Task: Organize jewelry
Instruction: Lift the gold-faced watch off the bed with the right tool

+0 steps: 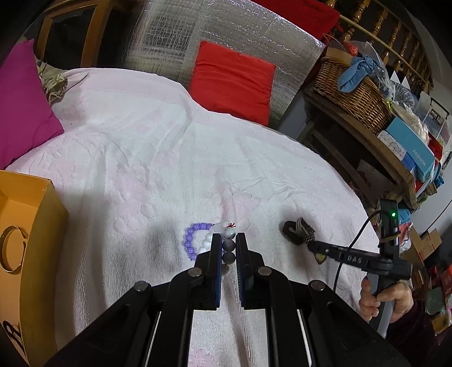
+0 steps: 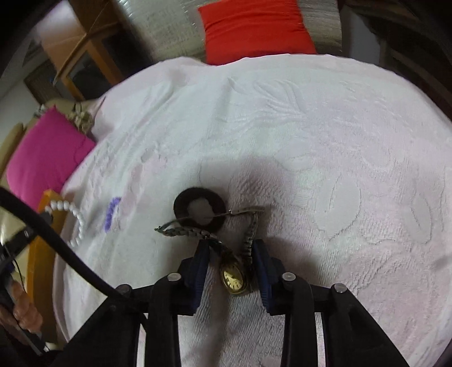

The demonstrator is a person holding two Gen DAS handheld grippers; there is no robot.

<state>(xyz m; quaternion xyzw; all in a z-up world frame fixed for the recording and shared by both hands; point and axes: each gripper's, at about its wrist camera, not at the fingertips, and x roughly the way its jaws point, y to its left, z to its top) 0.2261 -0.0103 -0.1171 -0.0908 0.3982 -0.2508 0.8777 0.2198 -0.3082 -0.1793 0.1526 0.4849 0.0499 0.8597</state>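
One gold bangle [image 1: 12, 248] lies in the yellow box [image 1: 42, 214] at left. Left gripper [image 1: 228, 245] clamps the bead bracelet [image 1: 228, 248]; right gripper [image 2: 230, 254] straddles the watch [image 2: 234, 278], grip uncertain. Purple bracelet [image 1: 192, 240] and dark ring [image 2: 199, 211] remain unsorted.

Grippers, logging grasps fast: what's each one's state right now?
Left gripper: closed on the bead bracelet.
Right gripper: around the gold-faced watch; grip cannot be told.

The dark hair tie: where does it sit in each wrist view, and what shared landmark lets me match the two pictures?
Left wrist view: the hair tie lies on the towel, right of centre, just off the right gripper.
Right wrist view: the hair tie lies at centre, just beyond the gripper, with the watch strap crossing it.
Shared landmark: the red cushion beyond the towel's far edge.
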